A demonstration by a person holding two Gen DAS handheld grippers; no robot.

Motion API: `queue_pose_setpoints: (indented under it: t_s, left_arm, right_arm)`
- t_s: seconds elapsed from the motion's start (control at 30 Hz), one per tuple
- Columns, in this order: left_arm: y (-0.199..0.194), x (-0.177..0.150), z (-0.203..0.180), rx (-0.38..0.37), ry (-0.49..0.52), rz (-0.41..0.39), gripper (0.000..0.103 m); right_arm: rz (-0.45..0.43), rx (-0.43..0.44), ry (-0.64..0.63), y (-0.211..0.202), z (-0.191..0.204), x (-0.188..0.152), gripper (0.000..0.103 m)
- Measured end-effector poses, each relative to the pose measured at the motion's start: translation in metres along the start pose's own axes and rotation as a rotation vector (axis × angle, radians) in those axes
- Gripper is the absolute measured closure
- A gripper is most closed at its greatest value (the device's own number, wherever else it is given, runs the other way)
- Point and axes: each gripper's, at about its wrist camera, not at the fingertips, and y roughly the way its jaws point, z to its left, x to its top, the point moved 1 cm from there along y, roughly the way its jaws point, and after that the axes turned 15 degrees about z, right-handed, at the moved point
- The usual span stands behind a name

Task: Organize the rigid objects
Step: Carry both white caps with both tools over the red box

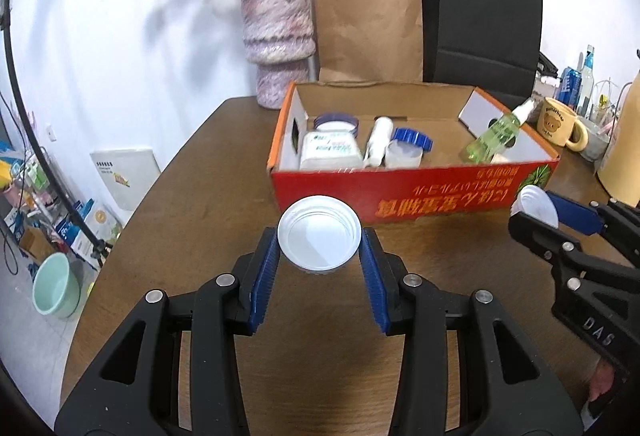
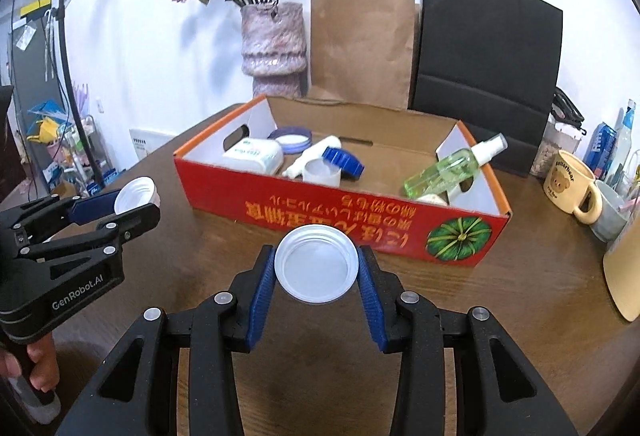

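Grippers both loaded: left gripper (image 1: 320, 260) pinches one white jar (image 1: 319, 239), right gripper (image 2: 316, 276) pinches another white jar (image 2: 316, 263), both above the bench (image 2: 500, 296) before the red box (image 2: 360, 211). We should clear its near wall, then lower them upright into bare floor.

A white round lid (image 1: 319, 232), hollow side toward the camera, is seen at the centre of the left wrist frame, clamped between blue pads. A second white lid (image 2: 316, 263) is held likewise at the centre of the right wrist frame. Beyond them an open red cardboard box (image 2: 344, 211) is seen, containing a white tub (image 2: 256, 155), a white tube (image 2: 312, 155), a blue-capped white jar (image 2: 324, 168) and a green spray bottle (image 2: 452, 165) lying tilted at its right end.
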Motion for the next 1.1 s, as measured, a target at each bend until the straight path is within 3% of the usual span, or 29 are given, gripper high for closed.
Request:
queue_pose_setpoints:
  t_s: [0.57,1.1]
  left_arm:
    - [0.017,0.052,-0.029,-0.022,-0.02,-0.038,0.066]
    - [0.047,0.094,-0.036,-0.024,-0.037,-0.047,0.066]
  right_arm:
    - [-0.08,-0.02,0.047,0.001,-0.037,0.043,0.058]
    - [-0.091,-0.032,0.066,0.031,-0.058,0.081,0.058]
